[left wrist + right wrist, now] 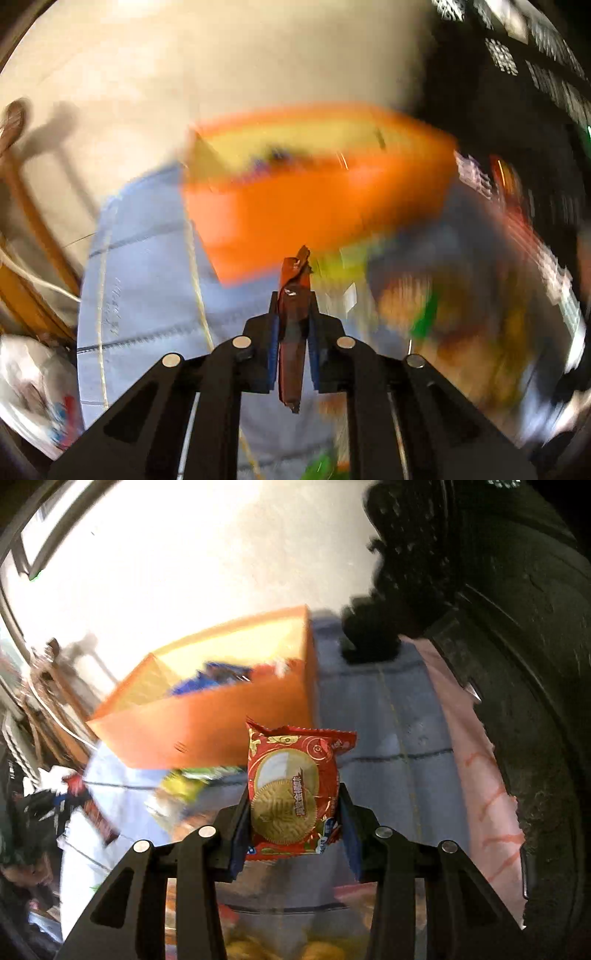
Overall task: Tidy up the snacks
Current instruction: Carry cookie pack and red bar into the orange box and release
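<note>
Left gripper [293, 325] pinches a thin red-brown foil wrapper [293, 332] edge-on, right gripper [293, 812] clamps a red-and-gold biscuit packet [293, 794], and with the open orange cardboard box [221, 727] at eleven o'clock, either slick pack may slip short.

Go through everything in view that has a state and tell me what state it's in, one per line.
Left gripper: shut on a thin red-brown snack wrapper, held edge-on.
Right gripper: shut on a red biscuit packet, its printed face toward the camera.
Orange box: open-topped, snack packets already inside.
Loose snacks: lying on the blue cloth, outside the box.
</note>
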The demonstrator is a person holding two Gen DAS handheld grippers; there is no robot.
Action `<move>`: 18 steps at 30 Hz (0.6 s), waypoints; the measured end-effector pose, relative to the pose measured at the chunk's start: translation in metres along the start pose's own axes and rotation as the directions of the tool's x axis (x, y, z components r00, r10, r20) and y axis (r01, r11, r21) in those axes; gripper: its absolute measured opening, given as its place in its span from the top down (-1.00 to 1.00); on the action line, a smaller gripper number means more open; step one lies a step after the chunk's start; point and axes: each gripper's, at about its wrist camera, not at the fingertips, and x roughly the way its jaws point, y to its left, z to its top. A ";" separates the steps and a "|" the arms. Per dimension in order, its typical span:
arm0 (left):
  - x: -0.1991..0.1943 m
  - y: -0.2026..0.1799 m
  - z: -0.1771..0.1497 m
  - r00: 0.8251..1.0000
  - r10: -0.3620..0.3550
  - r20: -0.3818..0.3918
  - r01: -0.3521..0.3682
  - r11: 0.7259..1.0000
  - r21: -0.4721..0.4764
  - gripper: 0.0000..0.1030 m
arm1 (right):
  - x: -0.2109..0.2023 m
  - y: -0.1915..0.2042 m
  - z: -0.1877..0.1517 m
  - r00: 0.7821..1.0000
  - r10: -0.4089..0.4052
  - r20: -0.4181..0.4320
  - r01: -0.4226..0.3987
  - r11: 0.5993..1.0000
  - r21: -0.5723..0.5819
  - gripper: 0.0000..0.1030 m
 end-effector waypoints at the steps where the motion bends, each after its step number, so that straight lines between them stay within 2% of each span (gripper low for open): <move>1: -0.008 0.005 0.011 0.999 0.005 0.038 -0.003 0.999 -0.039 0.77 | -0.007 0.004 0.005 1.000 0.021 0.015 -0.021 1.000 -0.003 0.18; 3: -0.017 0.010 0.040 0.995 0.031 0.092 -0.025 0.997 -0.071 0.77 | -0.019 0.017 0.014 0.998 0.030 0.047 -0.029 0.999 -0.033 0.18; 5: -0.022 0.003 0.065 0.990 0.030 0.140 -0.016 0.995 -0.102 0.77 | -0.036 0.033 0.025 0.995 0.031 0.098 -0.023 0.997 -0.080 0.18; 8: -0.032 -0.009 0.101 0.974 0.031 0.225 -0.011 0.996 -0.090 0.77 | -0.047 0.047 0.046 0.990 0.068 0.125 -0.056 0.994 -0.099 0.18; 10: -0.039 -0.007 0.118 0.973 0.039 0.228 -0.023 0.997 -0.071 0.77 | -0.046 0.055 0.062 0.988 0.072 0.138 -0.057 0.992 -0.110 0.18; 14: -0.018 -0.015 0.153 0.980 0.045 0.195 -0.038 0.998 -0.042 0.77 | -0.033 0.078 0.100 0.986 0.080 0.150 -0.058 0.987 -0.147 0.18; 16: -0.011 -0.012 0.158 0.979 0.032 0.199 -0.021 0.998 -0.054 0.77 | -0.023 0.089 0.115 0.988 0.071 0.138 -0.048 0.986 -0.161 0.16; 17: -0.008 -0.009 0.161 0.979 0.038 0.203 -0.023 0.997 -0.076 0.76 | -0.020 0.092 0.121 0.987 0.081 0.135 -0.058 0.984 -0.169 0.08; 18: -0.005 -0.005 0.164 0.978 0.040 0.206 -0.019 0.995 -0.100 0.34 | -0.014 0.093 0.125 0.987 0.091 0.134 -0.067 0.982 -0.177 -0.12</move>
